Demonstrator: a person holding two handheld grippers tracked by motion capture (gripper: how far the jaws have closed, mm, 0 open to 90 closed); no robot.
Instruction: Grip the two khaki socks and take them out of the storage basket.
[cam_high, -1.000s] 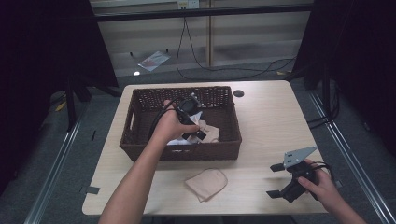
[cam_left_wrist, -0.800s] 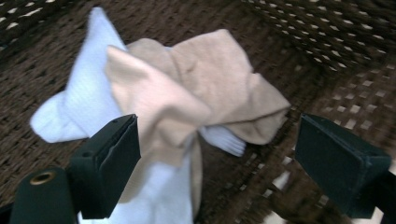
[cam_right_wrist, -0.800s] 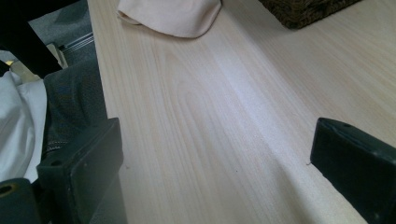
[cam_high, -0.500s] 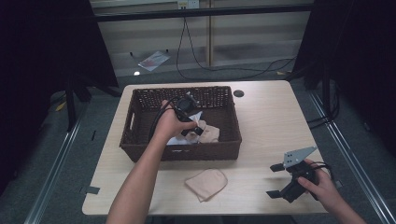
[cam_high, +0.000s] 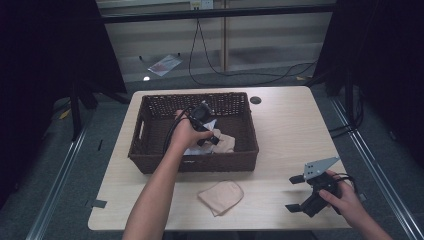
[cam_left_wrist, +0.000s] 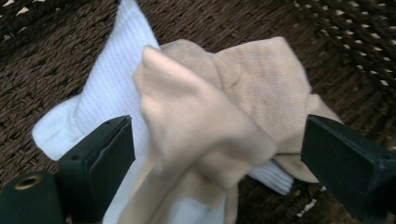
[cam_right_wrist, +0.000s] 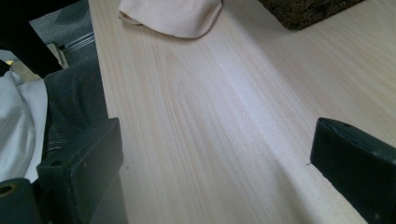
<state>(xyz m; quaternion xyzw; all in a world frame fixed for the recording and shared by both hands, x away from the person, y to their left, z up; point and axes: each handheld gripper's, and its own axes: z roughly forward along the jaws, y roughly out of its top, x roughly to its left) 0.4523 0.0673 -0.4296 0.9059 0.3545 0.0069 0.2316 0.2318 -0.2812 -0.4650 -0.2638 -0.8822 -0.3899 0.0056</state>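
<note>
A dark brown wicker basket (cam_high: 150, 111) stands on the wooden table. Inside it lie a crumpled beige sock (cam_left_wrist: 219, 116) and a white sock (cam_left_wrist: 109, 88) under it. My left gripper (cam_high: 209, 139) reaches down into the basket, open, its jaws on either side of the beige sock (cam_high: 223, 142) without closing on it. Another beige sock (cam_high: 220, 196) lies flat on the table in front of the basket, also visible at the top of the right gripper view (cam_right_wrist: 173, 16). My right gripper (cam_high: 296, 192) rests low over the table near the front right corner, open and empty.
The table (cam_high: 285, 125) is light wood, with a small dark round hole (cam_high: 256, 100) behind the basket. Cables (cam_high: 220, 75) and a piece of paper (cam_high: 162, 64) lie on the floor beyond the far edge. The person's clothing (cam_right_wrist: 28, 116) shows past the table's near edge.
The left hand has moved slightly lower and nearer inside the basket, bringing its gripper over the beige sock. The right gripper has stayed put.
</note>
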